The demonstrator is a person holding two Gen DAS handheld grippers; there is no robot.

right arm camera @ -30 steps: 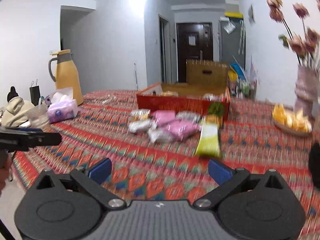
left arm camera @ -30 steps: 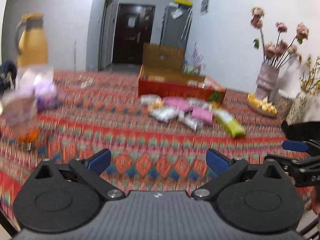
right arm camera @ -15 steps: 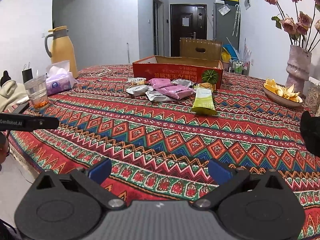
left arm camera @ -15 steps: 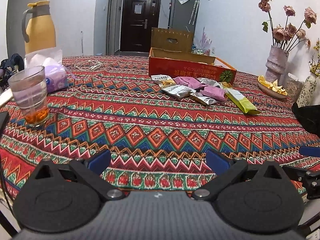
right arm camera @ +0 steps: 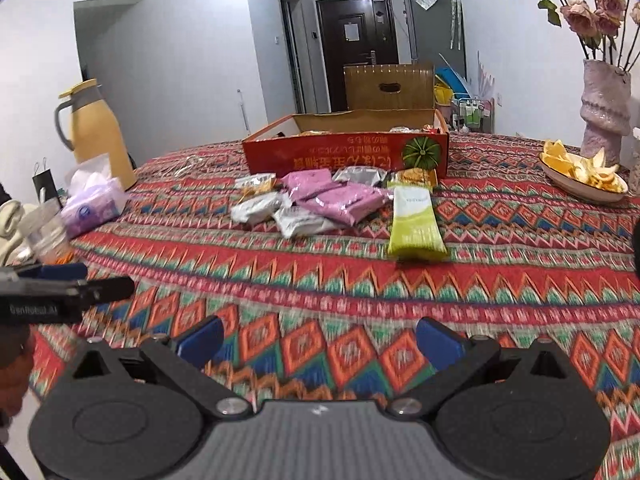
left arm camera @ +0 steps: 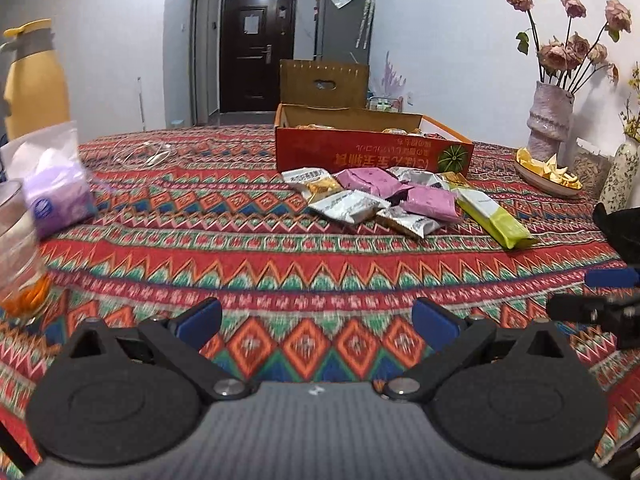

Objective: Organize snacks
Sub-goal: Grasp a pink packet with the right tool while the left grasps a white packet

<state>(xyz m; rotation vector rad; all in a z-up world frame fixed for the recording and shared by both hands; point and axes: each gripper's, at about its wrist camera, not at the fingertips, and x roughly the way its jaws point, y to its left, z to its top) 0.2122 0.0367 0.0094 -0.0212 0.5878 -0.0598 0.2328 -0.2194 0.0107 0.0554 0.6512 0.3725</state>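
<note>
Hovering low over the near part of the patterned tablecloth (left arm camera: 256,248), the left gripper (left arm camera: 316,322) has its blue-padded fingers spread wide with nothing between them; the right gripper (right arm camera: 320,338) is likewise spread and empty. Bare cloth lies between both claws and the heap of snack packets (right arm camera: 308,204), which sits just in front of the open red cardboard box (right arm camera: 344,154), touching or nearly touching its front wall. A long green-and-white packet (right arm camera: 414,226) lies at the heap's right side, pointing toward the near edge, with free cloth around it. Two pink packets (left arm camera: 374,182) overlap silver ones in the heap. More wrappers show inside the box, but the front wall hides most of them. To the left stand a yellow thermos jug (right arm camera: 98,136), a purple tissue pack (right arm camera: 94,208) and a drinking glass (left arm camera: 18,256), blurred and cut off at the frame's left. On the right, a dish of orange peel (right arm camera: 584,174) sits beside a pale vase (right arm camera: 604,108), its flowers partly cropped. The near tabletop is smeared by motion blur.
</note>
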